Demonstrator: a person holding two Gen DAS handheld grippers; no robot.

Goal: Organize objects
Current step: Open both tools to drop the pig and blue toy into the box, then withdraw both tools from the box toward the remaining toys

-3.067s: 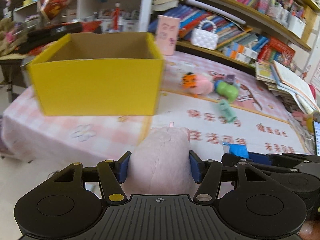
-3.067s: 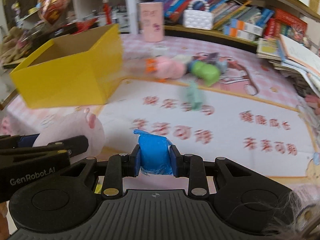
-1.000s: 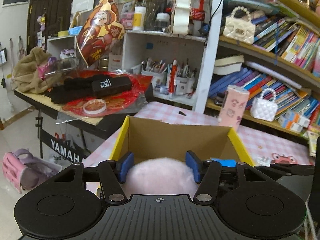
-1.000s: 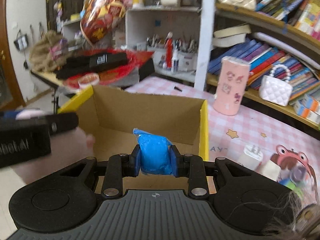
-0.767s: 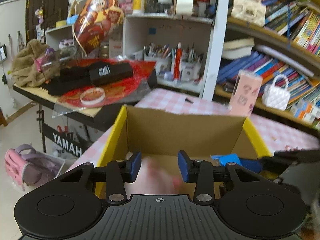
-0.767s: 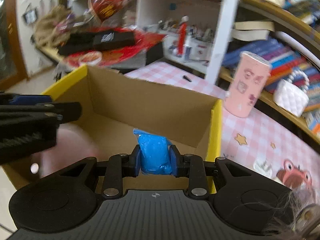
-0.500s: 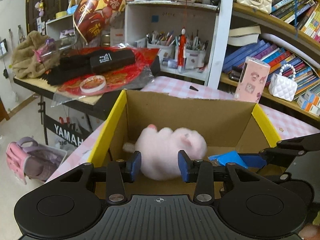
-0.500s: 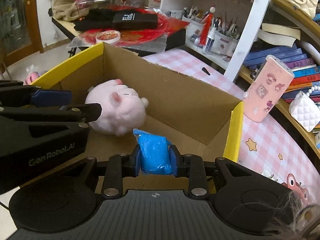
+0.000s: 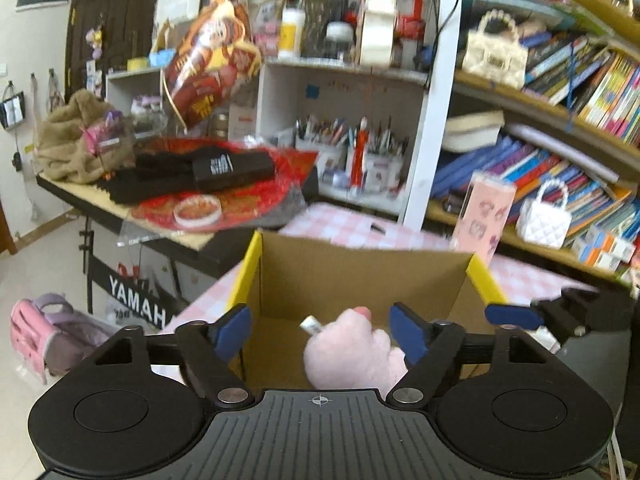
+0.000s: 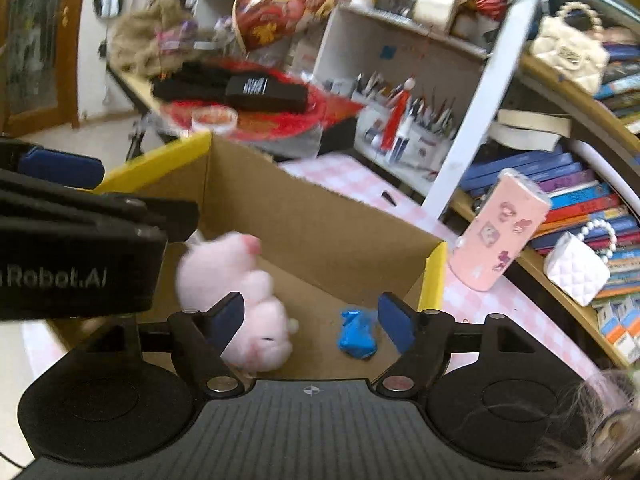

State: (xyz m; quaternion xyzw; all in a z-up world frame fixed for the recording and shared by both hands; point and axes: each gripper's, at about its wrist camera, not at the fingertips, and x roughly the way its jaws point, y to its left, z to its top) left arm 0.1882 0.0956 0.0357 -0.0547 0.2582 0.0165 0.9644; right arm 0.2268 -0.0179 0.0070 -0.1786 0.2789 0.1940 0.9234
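Both claws, left claw and right claw, are opening, released, over the yellow box; pink plush and what looks like a blue packet lie inside.

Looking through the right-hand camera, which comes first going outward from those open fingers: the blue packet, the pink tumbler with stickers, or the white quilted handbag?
From the right gripper, whose fingers are opening with nothing between them:
1. Blue packet, on the box floor just ahead, toward the right finger.
2. Pink tumbler, on the checked cloth beyond the box's right corner.
3. White quilted handbag, on the low shelf, farther right.
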